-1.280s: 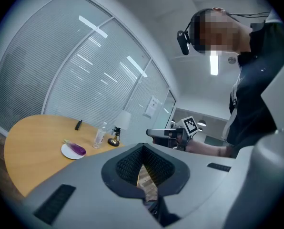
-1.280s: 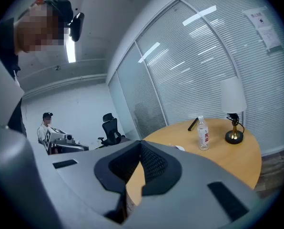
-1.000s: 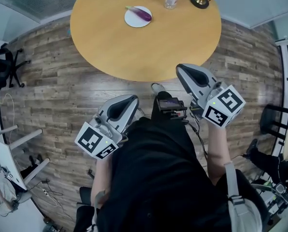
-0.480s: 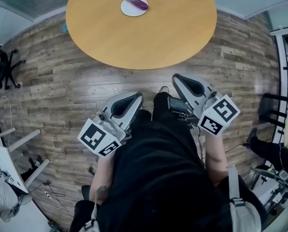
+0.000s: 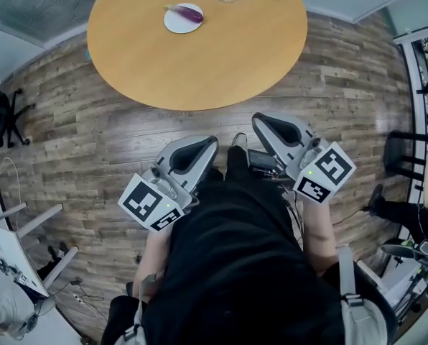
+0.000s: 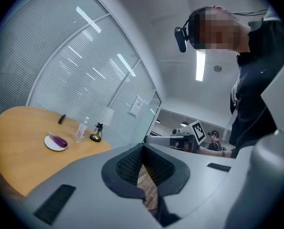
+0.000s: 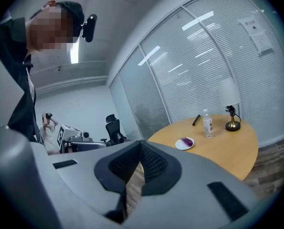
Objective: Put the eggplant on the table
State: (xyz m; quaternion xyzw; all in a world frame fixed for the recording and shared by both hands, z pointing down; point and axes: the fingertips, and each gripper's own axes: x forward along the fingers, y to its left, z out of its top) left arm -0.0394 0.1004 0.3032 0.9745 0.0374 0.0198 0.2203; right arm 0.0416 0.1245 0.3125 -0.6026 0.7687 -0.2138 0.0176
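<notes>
**Eggplant on its plate, both grippers closed and empty**

Head view: the eggplant [image 5: 187, 13] is seen on a white plate [image 5: 175, 23] at the far side of the table [image 5: 199, 63]. It is well apart from the left gripper [image 5: 197, 149] and the right gripper [image 5: 277, 126]. It is judged light, smooth-skinned and slightly yielding, best taken across its thick middle. Since the earlier frame, the table has shifted up and left in view.

Left gripper view: the jaws are closed on nothing.

Right gripper view: the jaws are likewise closed, with nothing held.
</notes>
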